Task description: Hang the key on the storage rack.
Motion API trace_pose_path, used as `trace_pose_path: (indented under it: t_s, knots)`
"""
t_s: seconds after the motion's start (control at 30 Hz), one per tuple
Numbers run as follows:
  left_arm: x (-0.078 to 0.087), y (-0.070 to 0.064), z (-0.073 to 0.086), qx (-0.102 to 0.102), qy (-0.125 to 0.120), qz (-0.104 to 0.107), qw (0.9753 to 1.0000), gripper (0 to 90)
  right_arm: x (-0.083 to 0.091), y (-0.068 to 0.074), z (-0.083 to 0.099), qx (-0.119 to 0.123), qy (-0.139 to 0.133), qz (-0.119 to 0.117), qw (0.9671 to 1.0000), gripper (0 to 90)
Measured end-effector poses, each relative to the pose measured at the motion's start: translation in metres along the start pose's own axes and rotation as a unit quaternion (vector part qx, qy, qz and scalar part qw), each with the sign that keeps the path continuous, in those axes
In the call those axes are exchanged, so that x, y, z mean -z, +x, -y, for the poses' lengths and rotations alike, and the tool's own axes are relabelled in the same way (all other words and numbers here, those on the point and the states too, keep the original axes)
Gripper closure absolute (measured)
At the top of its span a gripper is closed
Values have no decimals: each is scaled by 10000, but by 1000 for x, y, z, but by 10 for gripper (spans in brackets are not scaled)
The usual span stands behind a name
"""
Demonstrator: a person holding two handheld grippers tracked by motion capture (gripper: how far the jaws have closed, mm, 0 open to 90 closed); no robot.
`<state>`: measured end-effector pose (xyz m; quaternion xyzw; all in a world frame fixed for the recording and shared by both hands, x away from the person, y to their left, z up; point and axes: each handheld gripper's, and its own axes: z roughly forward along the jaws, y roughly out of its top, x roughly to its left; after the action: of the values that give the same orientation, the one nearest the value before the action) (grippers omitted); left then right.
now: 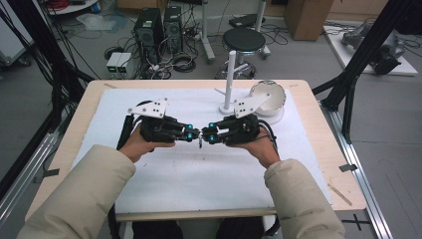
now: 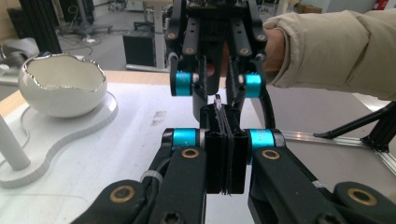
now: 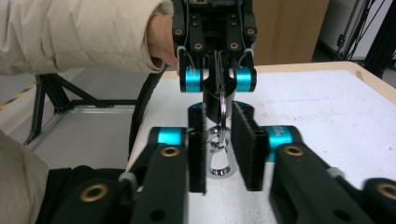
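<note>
Over mat (image 1: 164,174) | left gripper (image 2: 226,122) clamps ring (image 3: 222,103); right gripper (image 3: 222,154) open around carabiner (image 3: 219,156) | we close squarely, steady.

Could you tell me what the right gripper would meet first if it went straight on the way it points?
Most likely the silver metal carabiner clip hanging between its open jaws, then the left gripper facing it, shut on the clip's ring. The right gripper sits almost tip to tip with it.
</note>
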<state>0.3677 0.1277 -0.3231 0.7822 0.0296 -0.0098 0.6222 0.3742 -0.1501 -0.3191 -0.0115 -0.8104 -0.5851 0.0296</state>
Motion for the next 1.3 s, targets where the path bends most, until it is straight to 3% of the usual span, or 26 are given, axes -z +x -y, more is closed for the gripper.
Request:
trace_pose_path:
  t_s: [0.13,0.4,0.53,0.67,0.83,0.87,0.9,0.93,0.97,1.0,1.03,1.07,1.1,1.13,1.17,1.2,1.23,1.27,1.3]
  knots:
    - [0,0,0,-8,-9,-2,10000,887,2,2,-2,59,-15,125,9999,867]
    - [0,0,1,16,-29,47,10000,887,2,5,-4,-101,-5,186,9998,884]
    - [-1,0,1,22,-46,73,10000,885,2,7,-5,-69,50,214,9997,889]
    - [-1,3,2,42,-53,53,10000,864,2,6,-6,-234,125,256,9993,891]
    - [4,2,4,59,-213,-202,9996,535,8,1,-5,-485,337,390,9975,890]
    - [10,2,6,64,-204,-624,9978,441,10,1,-5,-547,335,438,9970,890]
    - [10,2,6,64,-204,-624,9978,339,13,0,-4,-613,330,548,9961,890]
    - [17,3,10,180,-137,-1151,9931,238,16,-2,-4,-627,305,573,9959,890]
    - [17,3,10,180,-137,-1151,9931,161,19,-3,-5,-658,306,704,9949,890]
    - [27,3,15,198,-53,-1504,9884,102,23,-5,-6,-723,286,726,9943,890]
    - [27,3,15,198,-53,-1504,9884,66,23,-5,-6,-723,286,726,9943,890]
    - [39,0,22,247,-75,-1741,9844,43,30,-10,-9,-805,249,887,9925,890]
    - [39,0,22,247,-75,-1741,9844,17,30,-10,-9,-805,249,887,9925,890]
    - [52,-5,29,231,-16,-2013,9793,17,37,-17,-12,-887,222,1018,9906,890]
    - [52,-5,29,231,-16,-2013,9793,17,40,-22,-14,-947,236,1088,9893,890]
    - [64,-12,37,180,29,-2167,9761,17,43,-28,-16,-1003,219,1116,9884,890]
    - [64,-12,37,180,29,-2167,9761,17,45,-31,-18,-1036,234,1163,9875,890]
    - [77,-21,48,158,57,-2385,9710,17,48,-38,-20,-1056,269,1217,9866,890]
    - [77,-21,48,158,57,-2385,9710,17,49,-43,-22,-1091,297,1247,9857,890]
